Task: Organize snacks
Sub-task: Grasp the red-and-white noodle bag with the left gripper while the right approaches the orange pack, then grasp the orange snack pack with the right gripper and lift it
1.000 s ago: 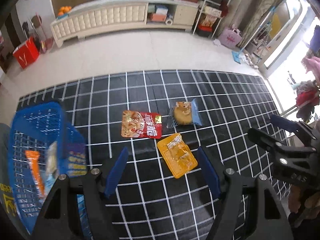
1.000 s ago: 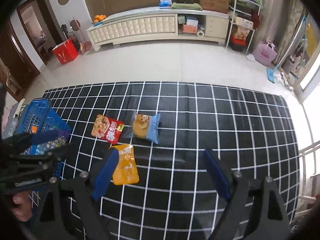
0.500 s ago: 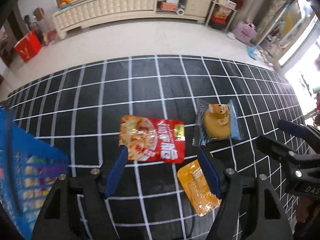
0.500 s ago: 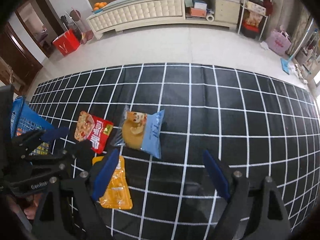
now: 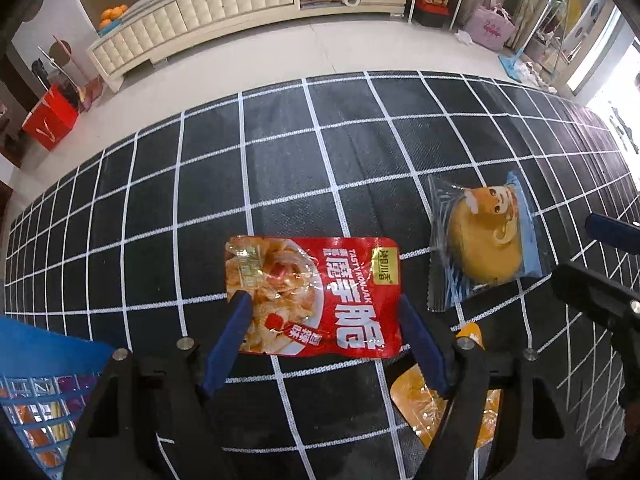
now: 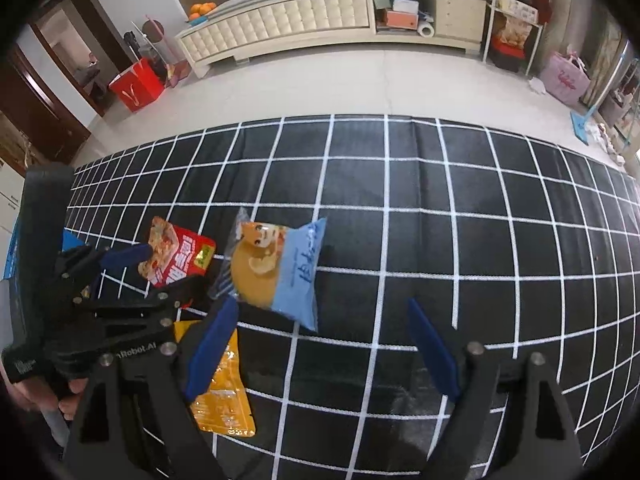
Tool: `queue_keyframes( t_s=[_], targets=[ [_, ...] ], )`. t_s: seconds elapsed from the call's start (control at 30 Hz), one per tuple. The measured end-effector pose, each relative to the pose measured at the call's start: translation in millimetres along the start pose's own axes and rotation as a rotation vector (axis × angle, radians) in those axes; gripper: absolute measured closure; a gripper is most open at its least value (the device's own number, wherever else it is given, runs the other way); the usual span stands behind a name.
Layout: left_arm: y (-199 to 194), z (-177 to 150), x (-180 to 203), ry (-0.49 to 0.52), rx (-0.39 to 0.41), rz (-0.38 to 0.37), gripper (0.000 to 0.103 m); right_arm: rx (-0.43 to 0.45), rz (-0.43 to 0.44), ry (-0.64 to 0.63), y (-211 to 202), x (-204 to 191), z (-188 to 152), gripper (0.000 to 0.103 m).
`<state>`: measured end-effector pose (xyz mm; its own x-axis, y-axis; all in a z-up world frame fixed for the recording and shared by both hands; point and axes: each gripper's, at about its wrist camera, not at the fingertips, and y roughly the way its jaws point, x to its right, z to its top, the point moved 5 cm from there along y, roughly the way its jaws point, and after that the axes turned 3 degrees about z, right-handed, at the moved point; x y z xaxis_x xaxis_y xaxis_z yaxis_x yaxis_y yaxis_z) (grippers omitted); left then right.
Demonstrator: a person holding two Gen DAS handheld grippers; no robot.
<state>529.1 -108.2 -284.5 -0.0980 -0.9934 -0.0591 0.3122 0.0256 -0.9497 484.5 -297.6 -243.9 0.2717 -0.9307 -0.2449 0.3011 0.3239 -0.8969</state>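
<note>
While your left gripper [image 5: 322,320] straddles the red konjac packet [image 5: 316,296] on the checked mat [image 5: 280,160], fingers spread wide, your right gripper [image 6: 320,332] hangs wide beside the blue bread packet [image 6: 276,272].

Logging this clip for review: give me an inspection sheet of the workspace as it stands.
Surface: black grid mat on pale floor.
Job's things: red konjac pouch, bun packet, orange packet flat on mat; blue basket holds snacks.
Clutter: nothing seen on mat.
Grippers: left gripper open, straddling red pouch; right gripper open, empty.
Cables: nothing seen.
Surroundings: cream cabinet, red bag, pink bag.
</note>
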Motion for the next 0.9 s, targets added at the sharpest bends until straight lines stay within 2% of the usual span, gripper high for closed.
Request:
queue_keyframes(
  t_s=[0.13, 0.3, 0.57, 0.77, 0.9],
  targets=[
    [0, 1, -3, -0.027, -0.016, -0.008, 0.032, 0.006, 0.007, 0.008, -3, 3, -2, 0.015],
    [-5, -2, 8, 0.006, -0.019, -0.012, 0.058, 0.010, 0.014, 0.016, -7, 3, -4, 0.015],
    [-9, -6, 9, -0.020, -0.029, -0.020, 0.081, -0.006, 0.039, 0.021, -7, -1, -13, 0.015],
    [-21, -22, 0, -0.070, -0.003, -0.087, 0.089, -0.017, 0.039, 0.009, -12, -8, -21, 0.015],
    [-40, -37, -5, -0.073, 0.031, -0.086, 0.092, -0.040, 0.043, -0.017, -10, -21, -28, 0.015]
  ],
)
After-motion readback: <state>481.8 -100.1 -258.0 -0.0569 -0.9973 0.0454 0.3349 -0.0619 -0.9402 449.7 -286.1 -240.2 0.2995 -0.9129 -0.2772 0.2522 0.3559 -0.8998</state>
